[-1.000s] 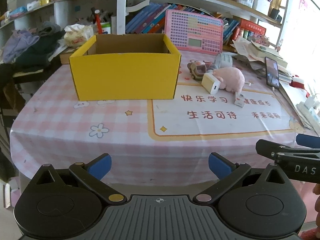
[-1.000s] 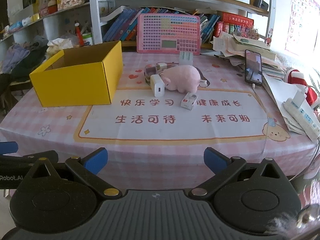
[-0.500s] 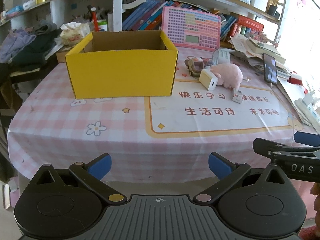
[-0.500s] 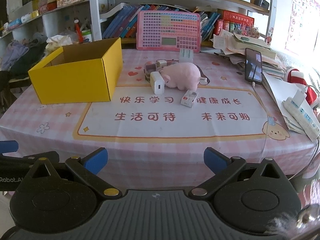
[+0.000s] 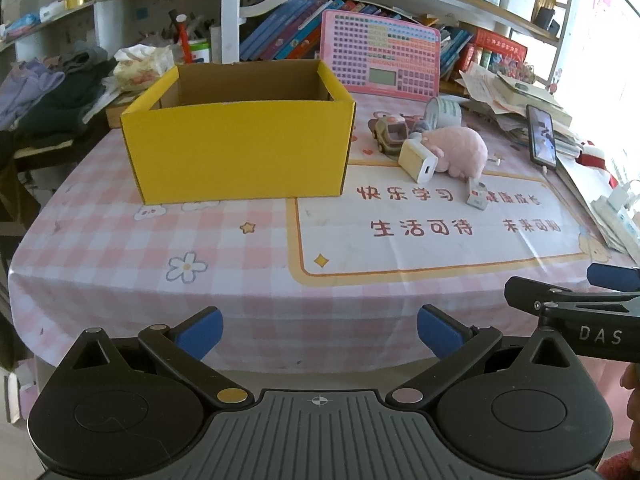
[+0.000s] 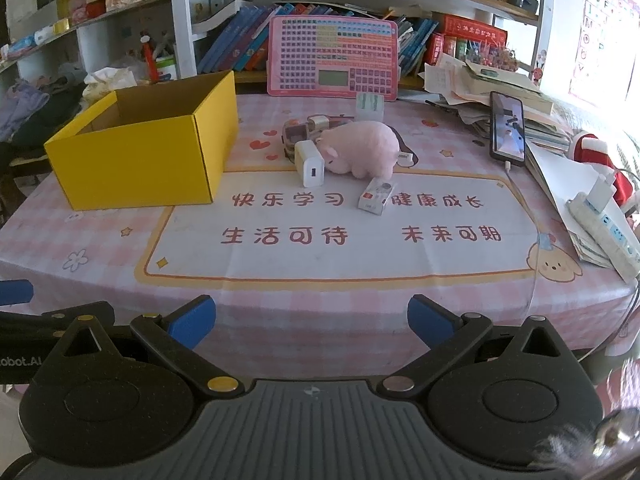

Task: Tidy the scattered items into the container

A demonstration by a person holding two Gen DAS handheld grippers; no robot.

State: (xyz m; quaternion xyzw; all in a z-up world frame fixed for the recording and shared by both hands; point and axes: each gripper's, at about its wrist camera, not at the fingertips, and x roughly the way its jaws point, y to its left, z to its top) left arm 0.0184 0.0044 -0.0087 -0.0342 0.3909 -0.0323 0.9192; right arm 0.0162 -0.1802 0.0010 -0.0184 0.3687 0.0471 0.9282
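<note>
An open yellow cardboard box (image 5: pixel 240 148) (image 6: pixel 148 160) stands on the pink checked tablecloth, its inside looking empty. To its right lie a pink plush pig (image 5: pixel 460 150) (image 6: pixel 364 148), a white charger cube (image 5: pixel 418 160) (image 6: pixel 310 164), a small white-and-red box (image 5: pixel 477 196) (image 6: pixel 376 196), a toy car (image 5: pixel 388 132) (image 6: pixel 304 130) and a tape roll (image 5: pixel 444 110). My left gripper (image 5: pixel 318 328) is open and empty at the table's near edge. My right gripper (image 6: pixel 312 320) is open and empty, beside the left one.
A pink keyboard toy (image 6: pixel 332 60) leans against the bookshelf behind. A phone (image 6: pixel 507 128) on a cable, paper stacks (image 6: pixel 480 84) and a power strip (image 6: pixel 604 228) lie at the right. Clothes (image 5: pixel 52 92) pile at the left.
Both grippers have drawn back and risen slightly, so the table looks a little farther. Nothing on the table has moved.
</note>
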